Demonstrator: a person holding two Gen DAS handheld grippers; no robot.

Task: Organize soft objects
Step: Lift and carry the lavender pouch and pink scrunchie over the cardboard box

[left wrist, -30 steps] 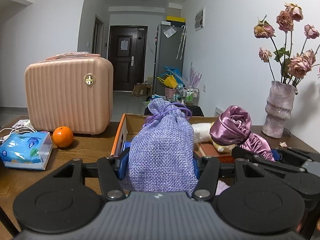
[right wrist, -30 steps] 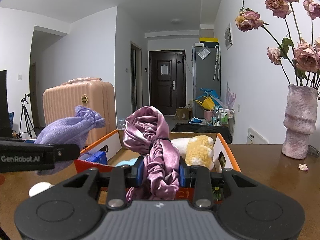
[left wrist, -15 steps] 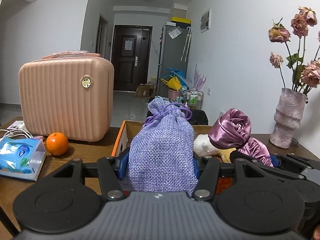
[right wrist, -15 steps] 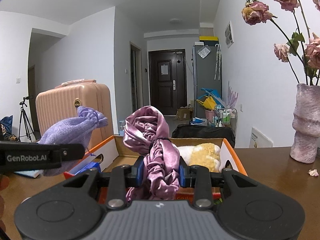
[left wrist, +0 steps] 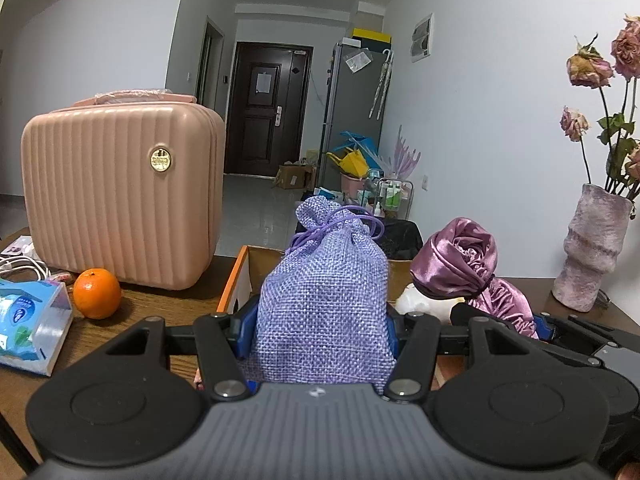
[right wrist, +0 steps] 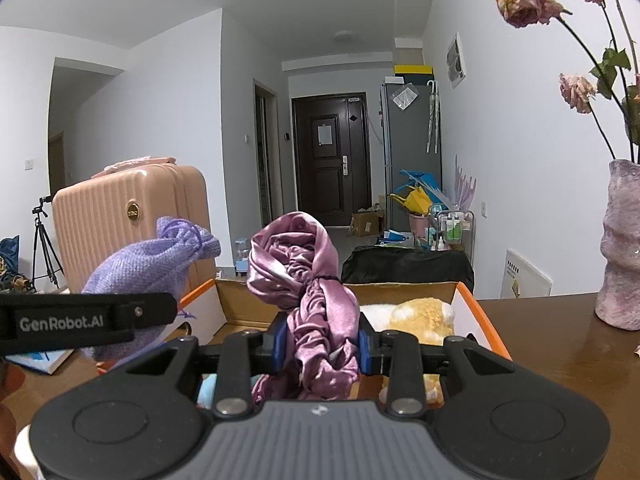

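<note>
My left gripper (left wrist: 320, 330) is shut on a lilac woven drawstring pouch (left wrist: 324, 304), held upright above the near left side of an open cardboard box with an orange rim (left wrist: 230, 280). My right gripper (right wrist: 322, 346) is shut on a bunched mauve satin cloth (right wrist: 316, 300), held over the same box (right wrist: 486, 320). A white and yellow plush toy (right wrist: 416, 314) lies inside the box. The pouch also shows at the left of the right wrist view (right wrist: 148, 264), and the satin cloth at the right of the left wrist view (left wrist: 460, 264).
A pink ribbed suitcase (left wrist: 120, 192) stands on the wooden table at the left, with an orange (left wrist: 97, 293) and a blue tissue pack (left wrist: 28, 320) in front of it. A mauve vase of dried roses (left wrist: 592, 256) stands at the right. A hallway lies beyond.
Both grippers have risen a little and drawn back slightly with their loads. The box and plush toy sit lower in both views.
</note>
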